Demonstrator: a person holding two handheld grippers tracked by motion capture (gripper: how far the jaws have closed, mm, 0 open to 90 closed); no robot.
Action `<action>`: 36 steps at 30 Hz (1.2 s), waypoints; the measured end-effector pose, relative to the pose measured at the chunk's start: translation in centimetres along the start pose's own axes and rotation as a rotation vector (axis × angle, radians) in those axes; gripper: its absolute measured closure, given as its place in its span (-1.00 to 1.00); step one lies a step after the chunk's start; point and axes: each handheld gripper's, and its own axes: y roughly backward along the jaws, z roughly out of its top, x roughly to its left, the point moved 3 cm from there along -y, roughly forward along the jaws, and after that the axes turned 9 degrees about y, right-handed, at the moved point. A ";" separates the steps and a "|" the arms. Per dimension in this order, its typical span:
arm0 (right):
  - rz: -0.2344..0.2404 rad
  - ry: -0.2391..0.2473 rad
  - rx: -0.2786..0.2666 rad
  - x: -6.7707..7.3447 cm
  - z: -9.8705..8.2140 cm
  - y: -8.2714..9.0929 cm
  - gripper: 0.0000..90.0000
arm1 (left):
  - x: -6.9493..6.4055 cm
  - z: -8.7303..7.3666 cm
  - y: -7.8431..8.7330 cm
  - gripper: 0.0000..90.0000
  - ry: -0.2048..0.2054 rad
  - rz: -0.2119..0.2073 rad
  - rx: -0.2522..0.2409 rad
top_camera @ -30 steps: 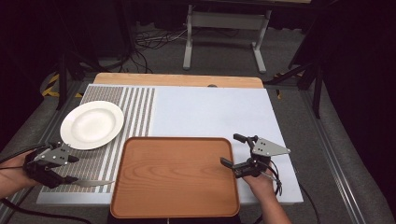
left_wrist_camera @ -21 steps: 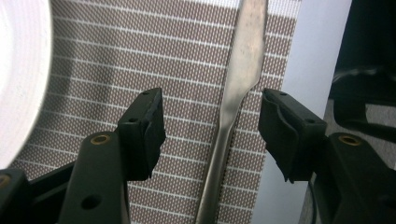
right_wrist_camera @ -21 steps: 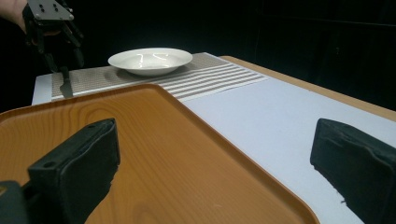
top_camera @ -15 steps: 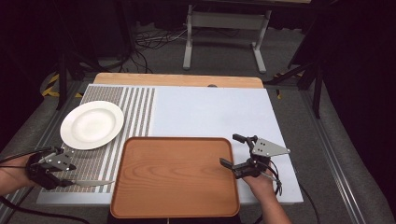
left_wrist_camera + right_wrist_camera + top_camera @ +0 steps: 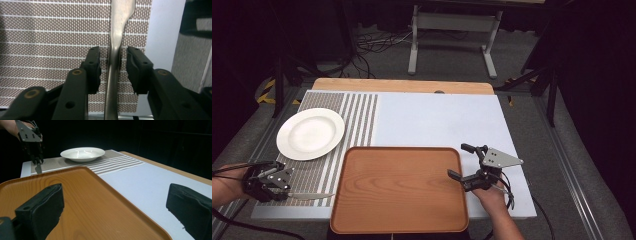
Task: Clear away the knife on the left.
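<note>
- A wooden tray (image 5: pixel 399 187) lies at the near edge of the counter (image 5: pixel 437 120), which is covered by a pale blue-white sheet.
- To the tray's left lies a brown woven placemat (image 5: pixel 337 117) with white stripes along its right part.
- A white plate (image 5: pixel 310 133) sits on the placemat, beyond and to the left of the tray; the right gripper view shows it too (image 5: pixel 82 153), shallow and empty.
- The left hand-held gripper (image 5: pixel 287 185) is at the near left corner of the placemat, held by a hand (image 5: pixel 224 187) that enters from the left edge.
- In the left gripper view its jaws stand on either side of a metal knife (image 5: pixel 116 50). The handle runs up between them over the placemat. A narrow gap shows on each side of the handle, so the jaws are narrow but not pressed on it.
- In the high view the knife (image 5: pixel 309 196) lies flat on the placemat, its blade pointing right toward the tray's left rim, close to it but apart.
- The right hand-held gripper (image 5: pixel 460 161) is at the tray's right rim, held by a hand (image 5: pixel 492 195) coming from the bottom edge.
- Its jaws are spread wide and hold nothing; in the right gripper view one jaw is over the tray (image 5: pixel 75 202) and the other over the pale sheet beside the rim.
- That view also shows the left hand-held gripper (image 5: pixel 37 161) far off, pointing down at the knife (image 5: pixel 38 168).
</note>
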 end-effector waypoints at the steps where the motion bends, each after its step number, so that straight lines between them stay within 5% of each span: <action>1: 0.000 -0.001 -0.002 0.0 0.0 0.0 -0.95 | 0.0 0.0 -0.1 0.55 -0.014 -0.001 0.012; 6: 0.002 -0.003 -0.004 0.0 0.0 0.0 -0.95 | -0.2 0.3 -0.2 0.75 -0.061 0.027 0.049; 23: 0.017 -0.006 -0.014 0.1 0.1 0.1 -0.94 | -0.2 0.3 -0.1 0.78 -0.059 0.036 0.061; 28: 0.020 -0.007 -0.014 0.1 0.1 0.1 -0.94 | -0.1 0.4 0.7 0.79 -0.015 0.044 0.056; 36: 0.020 -0.007 -0.017 0.0 0.2 0.1 -0.94 | 0.3 0.5 3.0 0.79 0.074 0.059 -0.019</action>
